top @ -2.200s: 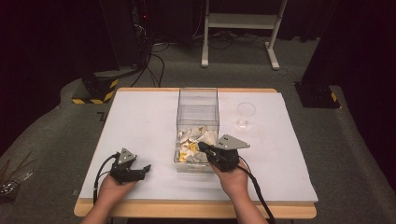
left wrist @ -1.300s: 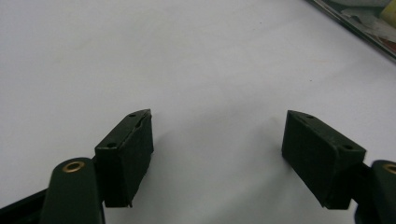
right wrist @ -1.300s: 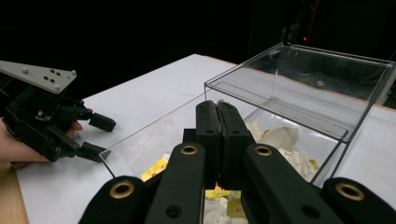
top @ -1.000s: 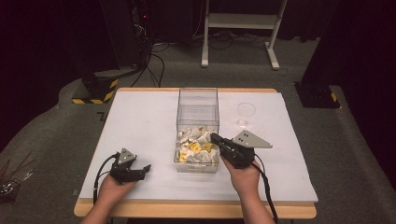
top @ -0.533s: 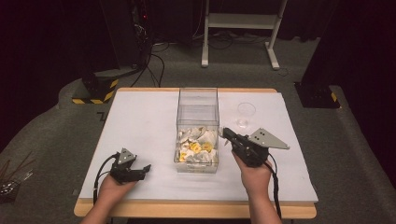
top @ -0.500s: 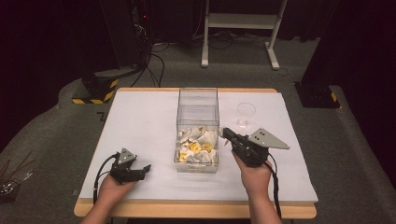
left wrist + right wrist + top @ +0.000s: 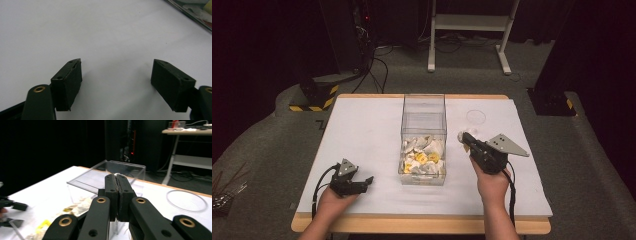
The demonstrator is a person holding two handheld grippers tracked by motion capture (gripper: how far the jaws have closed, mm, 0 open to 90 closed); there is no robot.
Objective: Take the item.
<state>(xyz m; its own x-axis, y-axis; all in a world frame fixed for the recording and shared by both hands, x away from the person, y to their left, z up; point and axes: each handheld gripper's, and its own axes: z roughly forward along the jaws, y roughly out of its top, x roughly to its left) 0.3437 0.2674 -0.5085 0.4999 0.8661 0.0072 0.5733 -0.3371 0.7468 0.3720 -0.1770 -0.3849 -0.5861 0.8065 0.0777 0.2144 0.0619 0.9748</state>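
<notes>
With a small pale wrapper (image 7: 461,136) pinched in the clenched right tongs (image 7: 464,139) just right of the clear box (image 7: 424,131), carry it clear before releasing, while the left tongs (image 7: 116,82) rest released on the bench (image 7: 362,135).

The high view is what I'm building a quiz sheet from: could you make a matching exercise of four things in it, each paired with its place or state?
Things:
1. left gripper
2. right gripper
3. clear box
4. clear round lid

Places or states:
A. stands mid-table, with wrappers in its near end
B. jaws shut on a small pale wrapper, held up to the right of the box
C. lies flat on the far right of the table
D. jaws open, resting low on the table's near left

Pairs: 1-D, 2-B, 3-A, 4-C
</notes>
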